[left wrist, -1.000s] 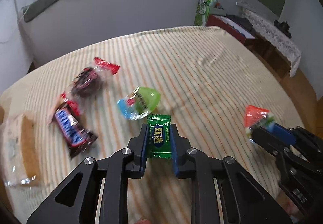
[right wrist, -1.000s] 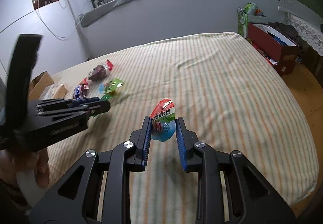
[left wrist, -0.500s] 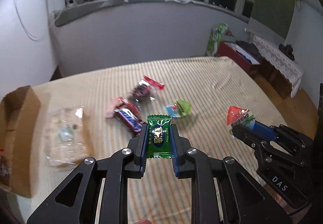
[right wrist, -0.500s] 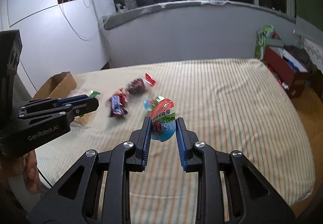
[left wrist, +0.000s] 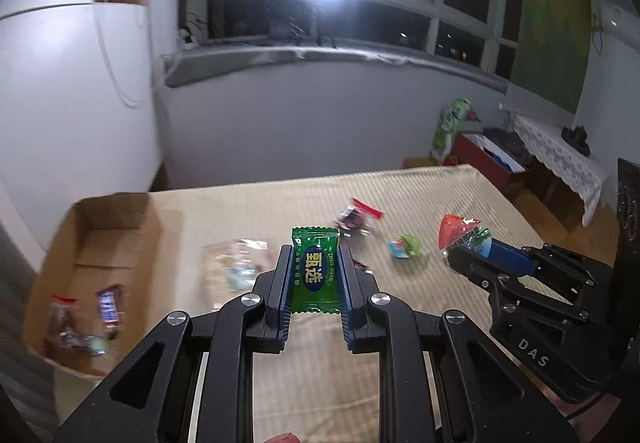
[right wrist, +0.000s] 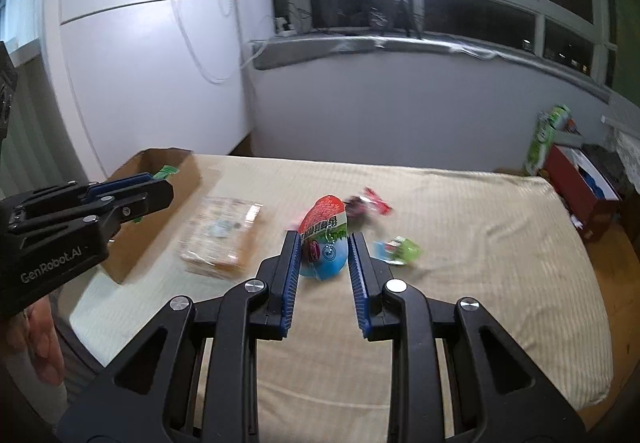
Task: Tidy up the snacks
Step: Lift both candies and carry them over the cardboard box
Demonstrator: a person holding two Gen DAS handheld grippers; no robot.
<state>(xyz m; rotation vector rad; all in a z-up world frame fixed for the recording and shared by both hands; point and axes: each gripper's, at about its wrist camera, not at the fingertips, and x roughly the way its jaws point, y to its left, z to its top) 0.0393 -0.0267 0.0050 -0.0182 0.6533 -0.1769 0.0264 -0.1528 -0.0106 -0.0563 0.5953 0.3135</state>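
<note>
My left gripper (left wrist: 314, 255) is shut on a green wrapped candy (left wrist: 315, 275), held above the striped bed. My right gripper (right wrist: 324, 241) is shut on an egg-shaped red and blue snack packet (right wrist: 326, 239); it also shows in the left wrist view, where the right gripper (left wrist: 464, 259) carries the packet (left wrist: 460, 233). An open cardboard box (left wrist: 116, 227) lies at the bed's left end with a few snacks (left wrist: 106, 307) inside. In the right wrist view the left gripper (right wrist: 160, 191) hangs over the box (right wrist: 184, 179).
On the bed lie a clear biscuit packet (right wrist: 222, 235), a dark snack with a red end (right wrist: 366, 205) and a green jelly cup (right wrist: 396, 250). A red box (right wrist: 580, 183) stands on the floor to the right. A hand (right wrist: 44, 339) shows at lower left.
Both grippers have risen and swung left with their snacks still held. The cardboard box has come into view, and the snacks on the bed look farther away.
</note>
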